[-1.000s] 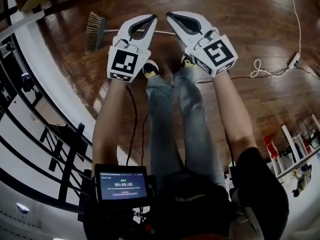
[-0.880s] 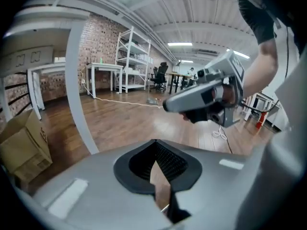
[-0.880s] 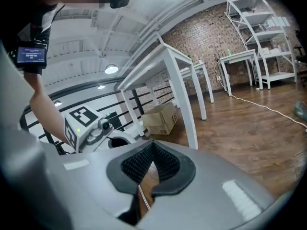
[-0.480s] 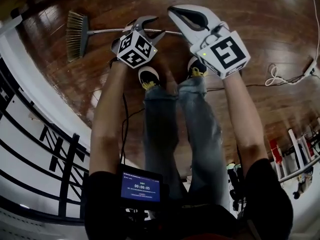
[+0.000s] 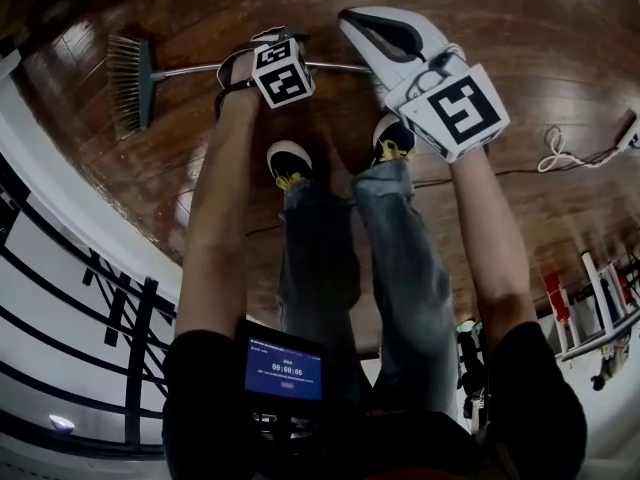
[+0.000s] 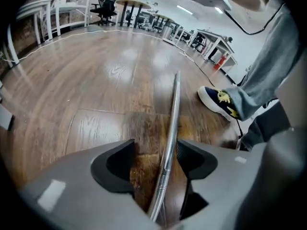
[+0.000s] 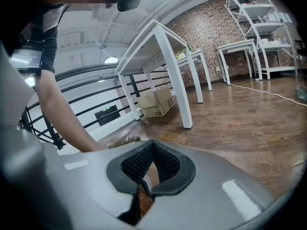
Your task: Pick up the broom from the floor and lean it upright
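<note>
As its jaws just opened, the left gripper point(image 6: 156, 159) straddles the broom point(image 6: 172, 113).

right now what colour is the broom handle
Shiny silver metal broom handle, clearest in the left gripper view.

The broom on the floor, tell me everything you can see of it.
The broom lies flat on the wooden floor, not yet lifted. It has a thin, shiny, metal-looking handle and a flat head of straw-coloured bristles at the head view's left. The left hand-held gripper straddles the handle. Its jaws have just been opening and stand apart, with the handle running between them close to one pad, unclamped.
</note>
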A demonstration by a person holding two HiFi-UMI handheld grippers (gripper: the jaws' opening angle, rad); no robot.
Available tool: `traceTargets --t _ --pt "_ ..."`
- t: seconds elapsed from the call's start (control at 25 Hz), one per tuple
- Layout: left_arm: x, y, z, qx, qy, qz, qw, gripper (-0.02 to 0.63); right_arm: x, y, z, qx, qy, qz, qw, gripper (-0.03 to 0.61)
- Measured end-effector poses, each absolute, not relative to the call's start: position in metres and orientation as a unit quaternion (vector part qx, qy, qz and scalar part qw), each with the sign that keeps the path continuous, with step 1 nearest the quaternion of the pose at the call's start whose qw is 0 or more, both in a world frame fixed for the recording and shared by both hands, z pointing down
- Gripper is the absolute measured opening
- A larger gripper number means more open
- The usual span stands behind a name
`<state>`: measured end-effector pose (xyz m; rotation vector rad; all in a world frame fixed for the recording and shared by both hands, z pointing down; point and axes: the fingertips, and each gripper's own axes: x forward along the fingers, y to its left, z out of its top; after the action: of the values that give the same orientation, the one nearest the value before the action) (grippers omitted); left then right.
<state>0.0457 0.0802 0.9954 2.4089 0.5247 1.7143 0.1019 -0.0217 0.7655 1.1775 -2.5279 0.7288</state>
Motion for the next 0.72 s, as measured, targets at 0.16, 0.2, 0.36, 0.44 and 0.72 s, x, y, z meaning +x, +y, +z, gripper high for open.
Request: traceTargets --t 0.16,0.2,0.36,0.44,0.72 --pt "0.041 0.093 1.010 0.780 0.204 0.591 0.031 0.300 0.108 -0.020 0.771 0.412 -0.866 0.258 0.120 0.002" --pt "0.041 0.094 1.011 0.779 0.204 0.592 0.025 0.287 0.109 -0.019 0.772 0.413 -0.865 0.260 0.120 0.002" --pt "0.041 0.092 1.014 0.782 0.177 0.598 0.000 0.279 0.107 -0.020 0.775 0.417 -0.863 0.260 0.120 0.002" --pt "0.040 0.093 1.014 0.786 0.151 0.599 0.016 0.216 0.104 -0.017 0.775 0.414 -0.863 0.264 0.117 0.002" --pt "0.040 0.095 1.004 0.794 0.142 0.589 0.038 0.114 0.112 -0.005 0.775 0.419 -0.858 0.273 0.119 0.002"
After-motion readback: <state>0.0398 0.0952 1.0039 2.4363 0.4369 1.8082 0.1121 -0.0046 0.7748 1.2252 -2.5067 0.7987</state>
